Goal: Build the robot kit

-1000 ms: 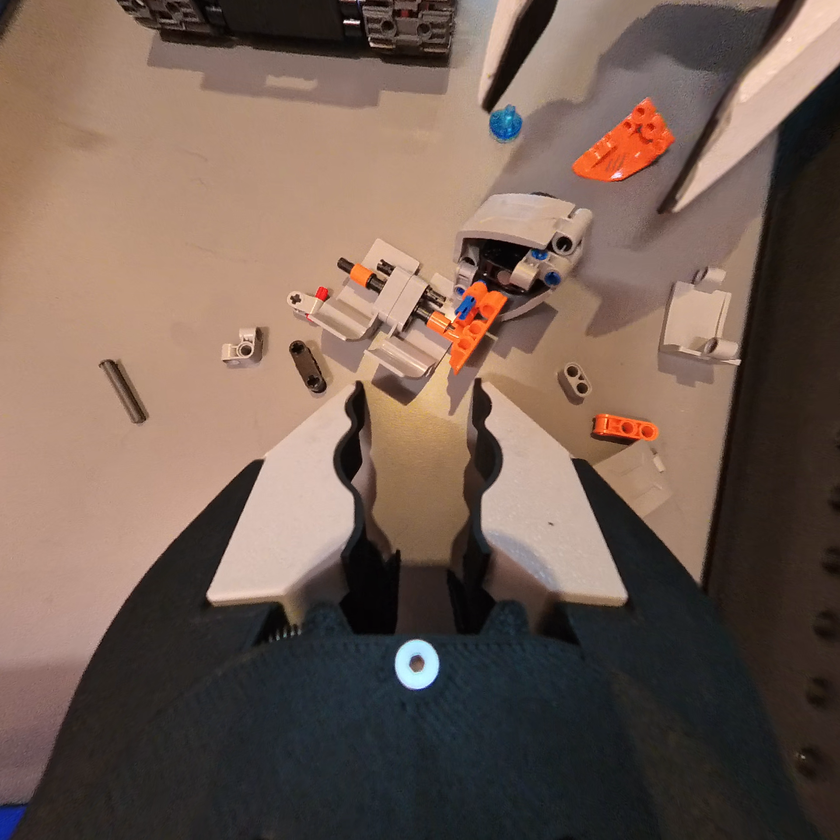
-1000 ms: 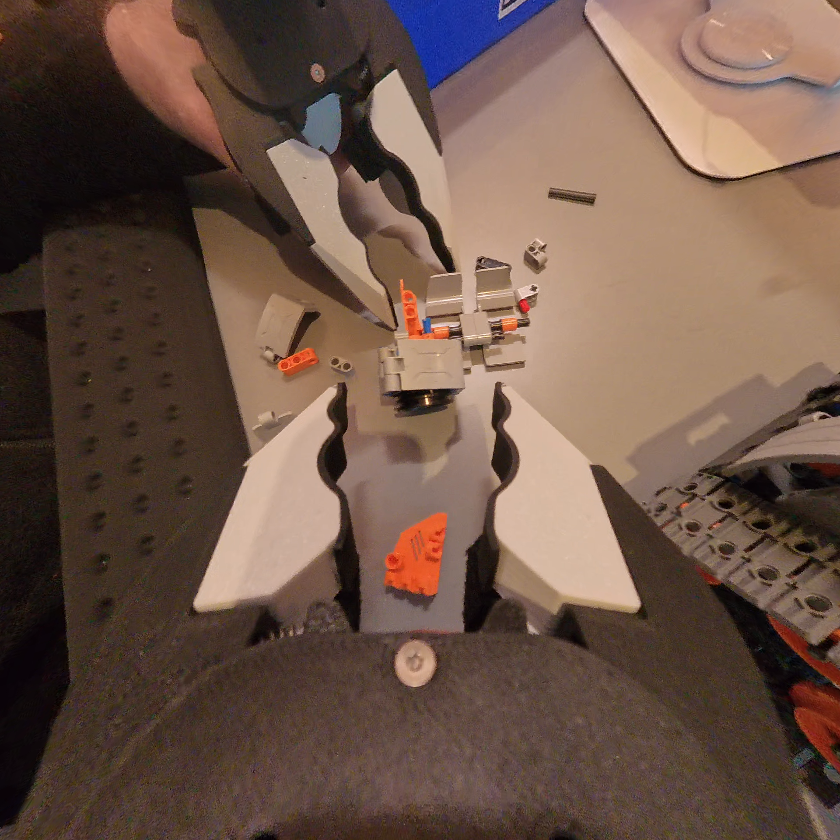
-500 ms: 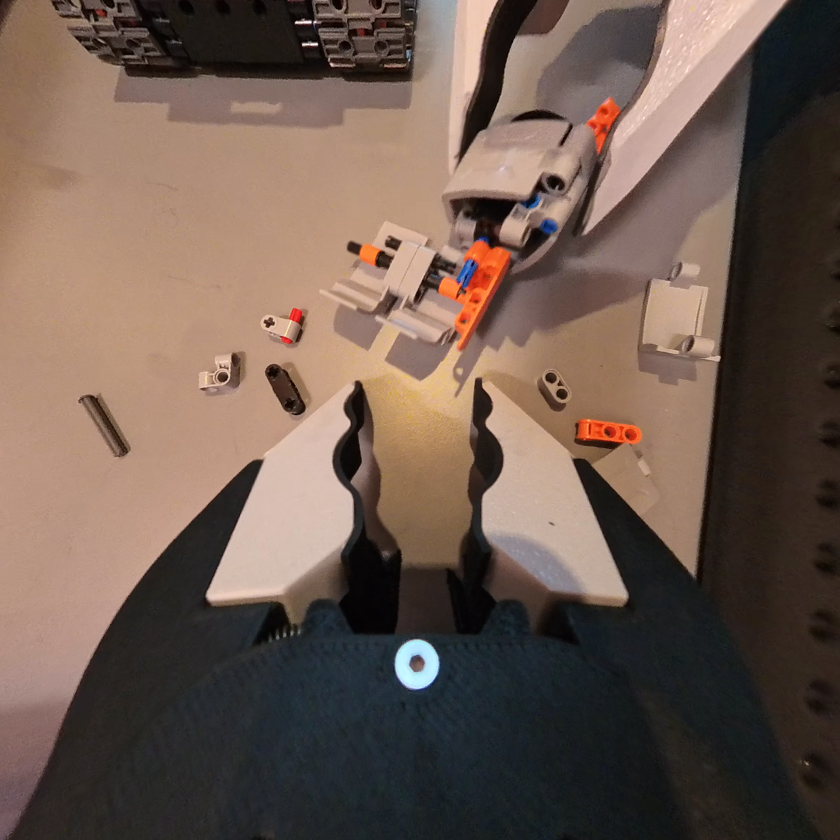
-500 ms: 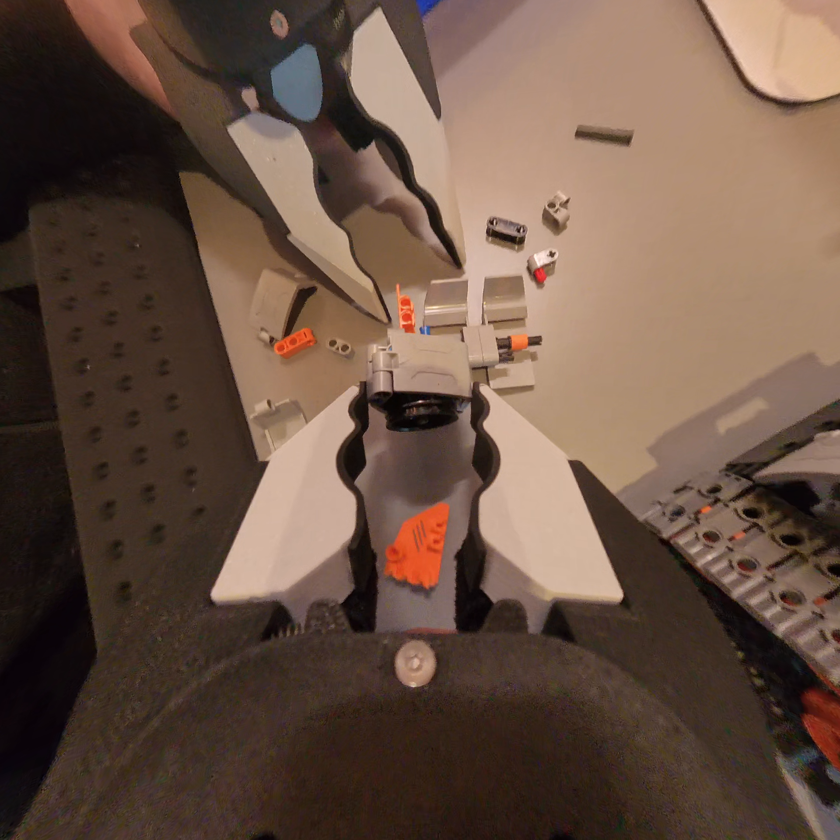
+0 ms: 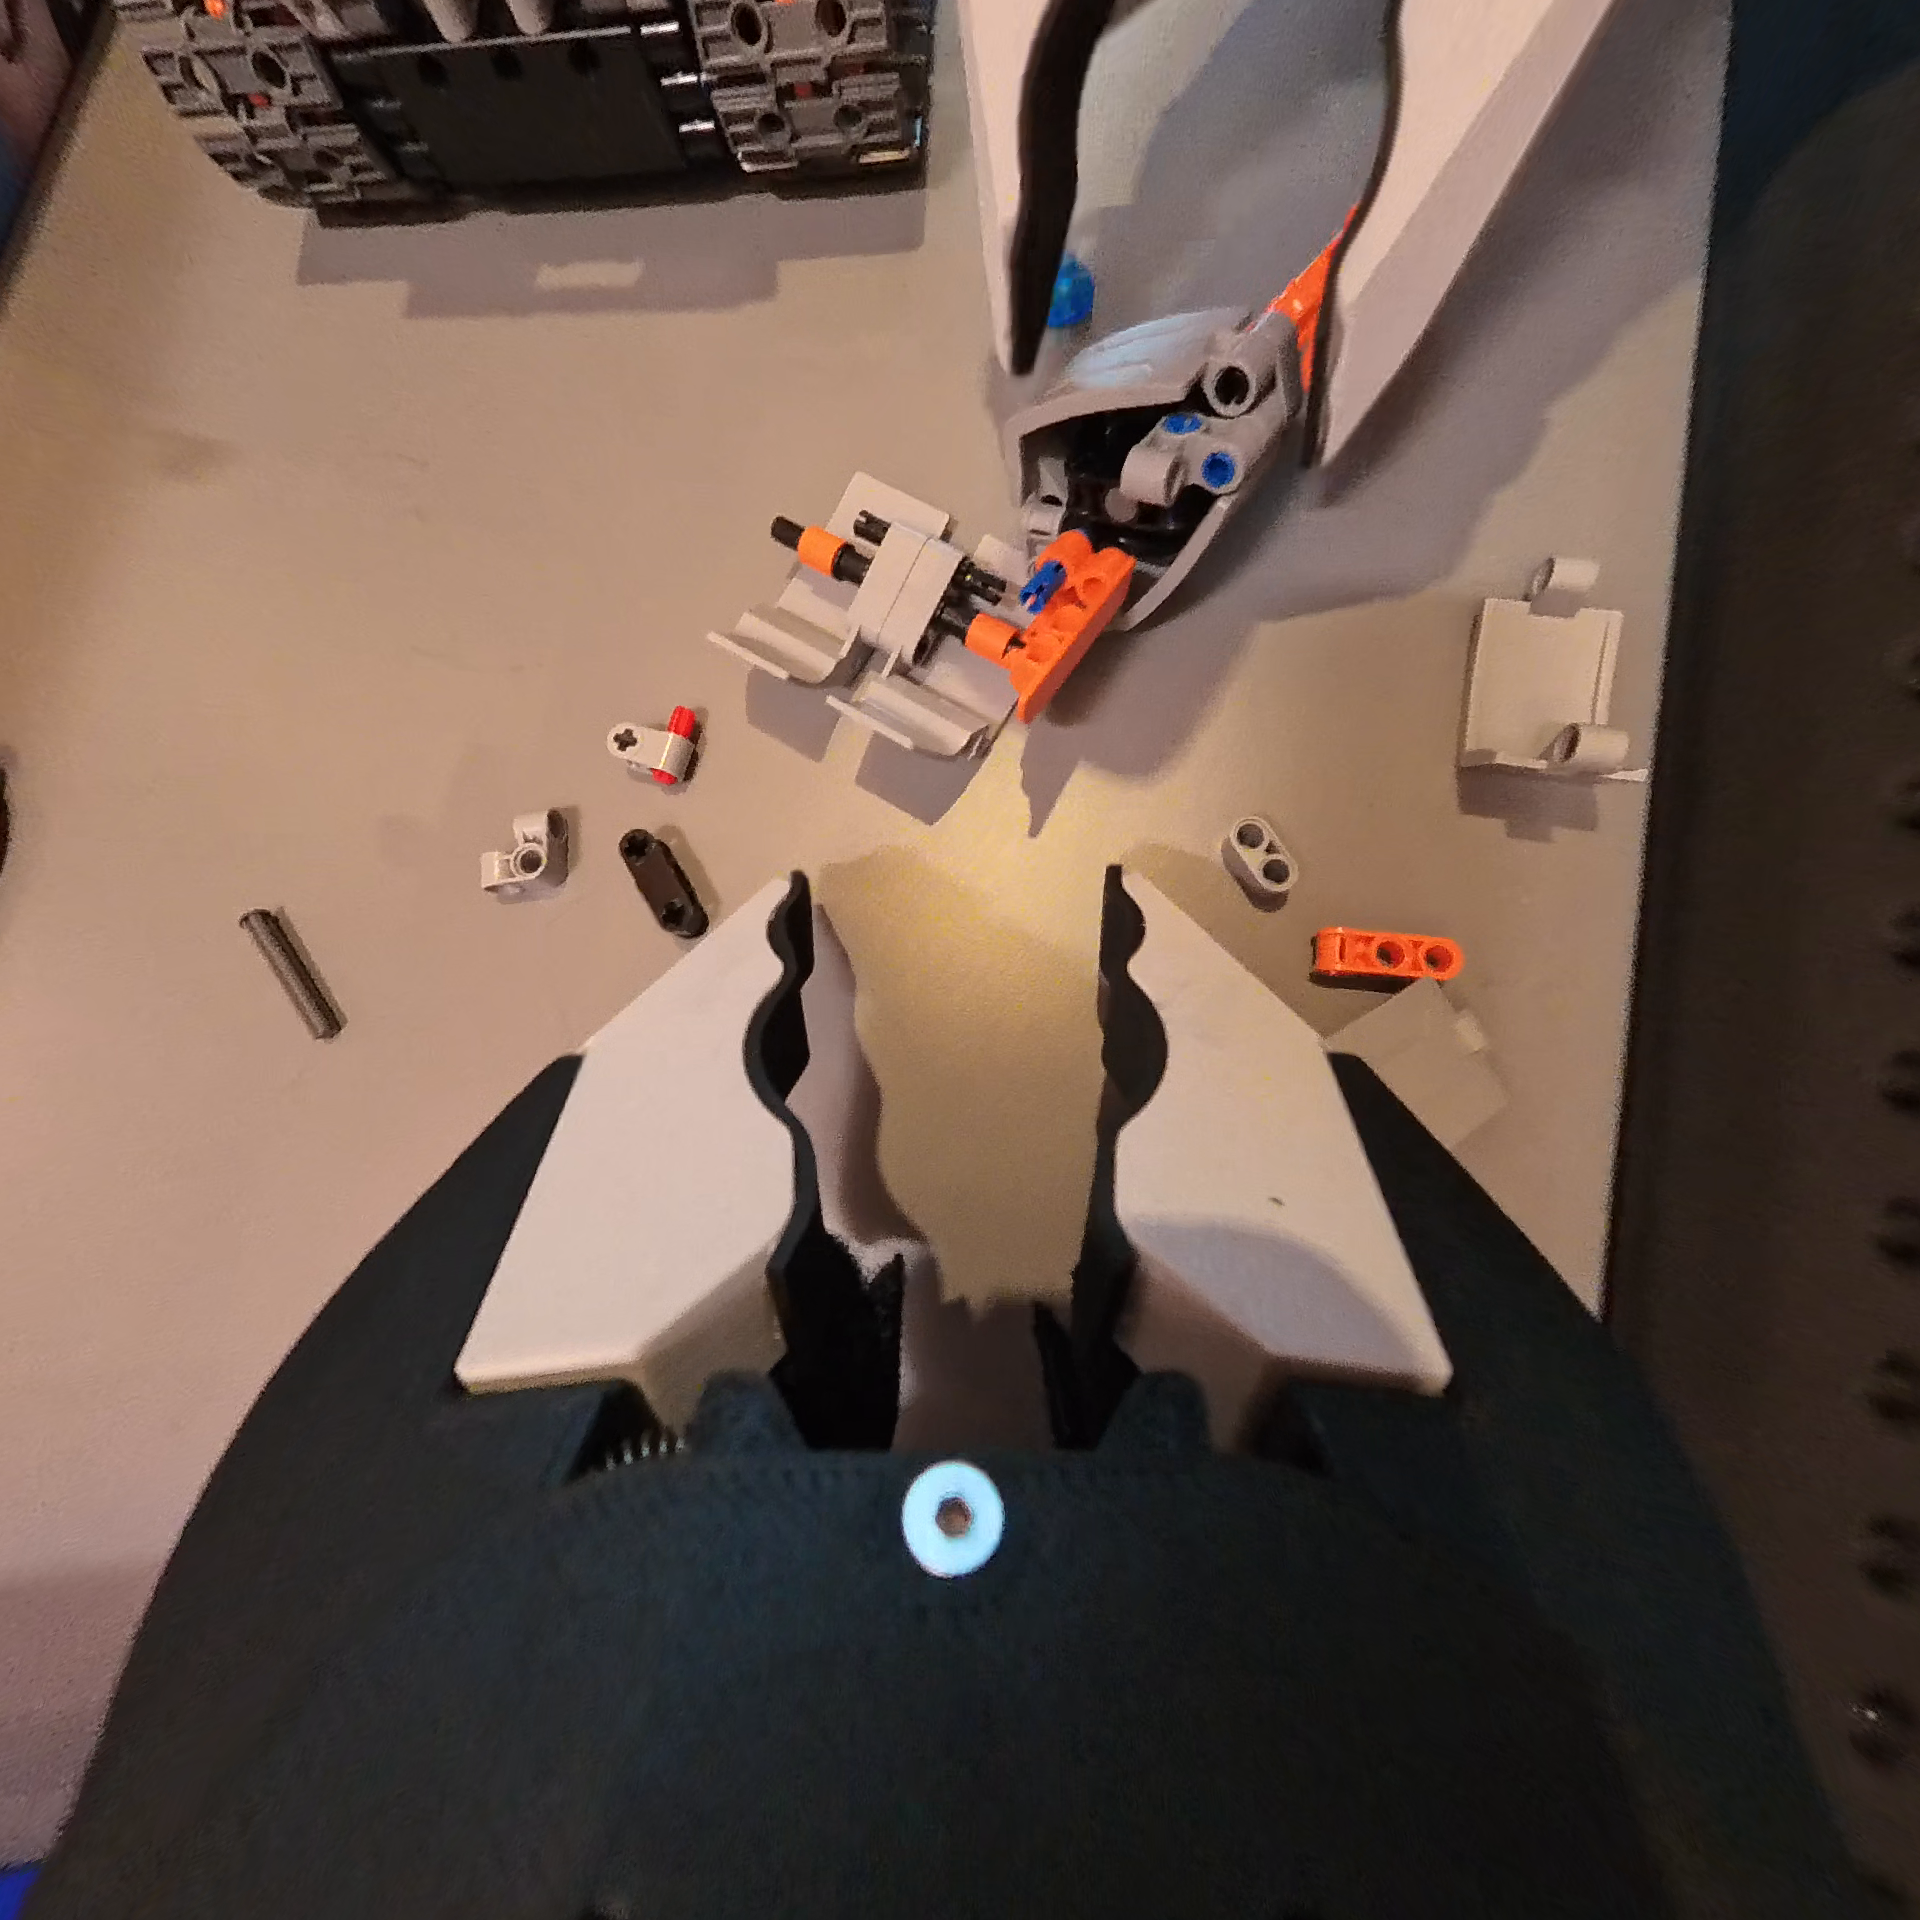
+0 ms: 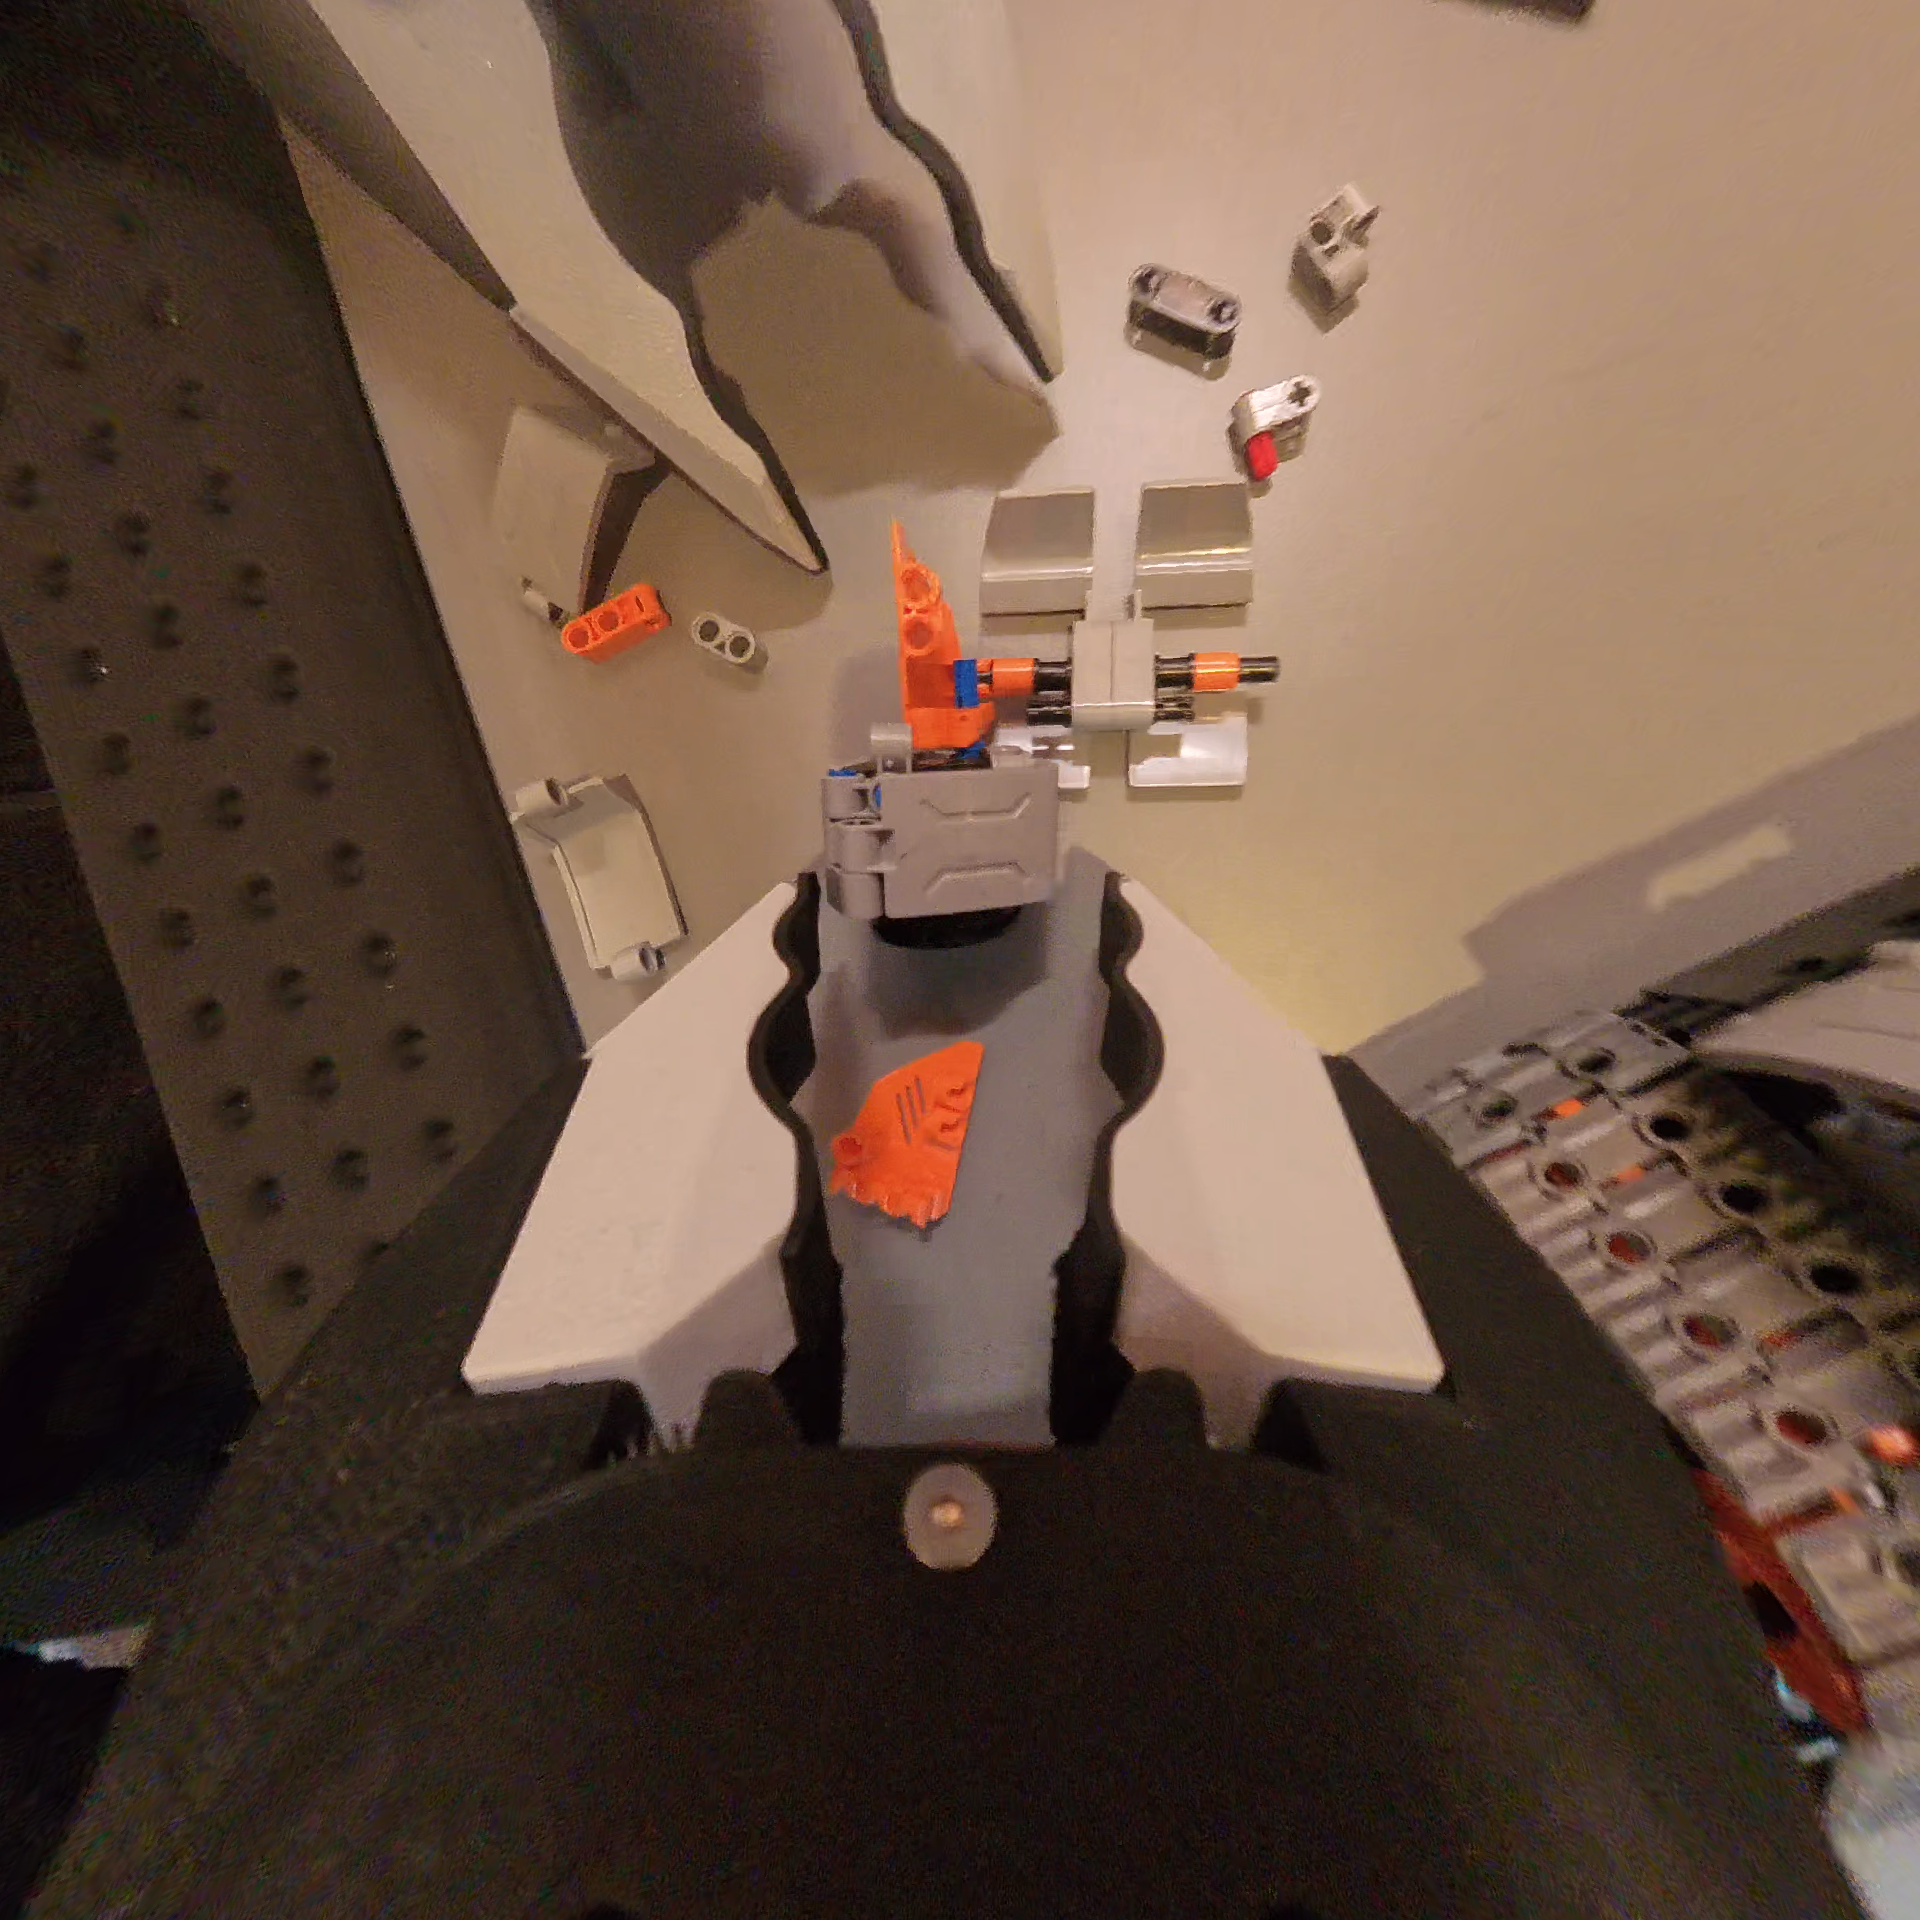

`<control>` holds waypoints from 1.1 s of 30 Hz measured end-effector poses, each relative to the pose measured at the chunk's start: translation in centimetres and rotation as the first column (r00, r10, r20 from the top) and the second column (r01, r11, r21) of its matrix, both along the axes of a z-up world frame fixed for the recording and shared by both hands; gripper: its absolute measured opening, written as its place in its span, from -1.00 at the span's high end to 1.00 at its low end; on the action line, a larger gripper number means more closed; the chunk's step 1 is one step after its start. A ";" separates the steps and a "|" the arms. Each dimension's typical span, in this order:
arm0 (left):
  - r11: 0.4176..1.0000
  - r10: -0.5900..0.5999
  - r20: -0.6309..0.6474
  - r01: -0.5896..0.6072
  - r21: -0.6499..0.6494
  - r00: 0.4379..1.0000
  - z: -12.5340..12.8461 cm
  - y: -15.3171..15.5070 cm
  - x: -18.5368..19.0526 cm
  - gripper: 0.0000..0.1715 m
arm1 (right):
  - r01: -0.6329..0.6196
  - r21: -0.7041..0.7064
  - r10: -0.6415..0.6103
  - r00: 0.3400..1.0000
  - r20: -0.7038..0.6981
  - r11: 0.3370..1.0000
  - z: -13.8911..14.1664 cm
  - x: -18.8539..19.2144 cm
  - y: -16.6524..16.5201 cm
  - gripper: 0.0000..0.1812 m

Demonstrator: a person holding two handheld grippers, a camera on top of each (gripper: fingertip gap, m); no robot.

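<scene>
right tool (image 6: 951, 894) had its fingertips clamped on the grey housing (image 6: 961, 847) of the model (image 5: 997, 582). its axle (image 6: 1127, 675) ran crosswise on the desk (image 5: 416, 520), orange beam (image 6: 925, 634) pointing away. left tool (image 5: 951, 883) gaped open, empty, just short of it. the housing's underside was hidden.

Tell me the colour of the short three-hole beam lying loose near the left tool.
Orange beam, clearest in the left wrist view.
</scene>
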State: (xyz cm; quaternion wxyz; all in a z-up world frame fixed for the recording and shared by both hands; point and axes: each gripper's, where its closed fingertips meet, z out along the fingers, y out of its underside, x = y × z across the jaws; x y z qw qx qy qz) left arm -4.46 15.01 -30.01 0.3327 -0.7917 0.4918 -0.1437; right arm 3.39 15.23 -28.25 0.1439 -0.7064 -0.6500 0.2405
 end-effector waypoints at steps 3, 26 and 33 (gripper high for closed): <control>1.000 0.008 0.031 -0.009 0.015 0.999 0.8 0.2 -0.1 0.38 | 0.030 0.022 -0.029 0.999 -0.034 0.999 1.4 1.0 0.1 0.41; 0.999 -0.045 0.021 0.045 -0.007 0.999 -0.2 -0.5 1.0 0.50 | -0.059 0.229 0.040 0.996 0.084 0.972 0.0 -0.6 -0.3 0.54; 0.994 -0.105 0.006 0.105 0.033 0.994 0.0 -1.0 2.3 0.38 | -0.137 0.295 0.100 0.985 0.137 0.946 -0.1 -0.9 -0.4 0.54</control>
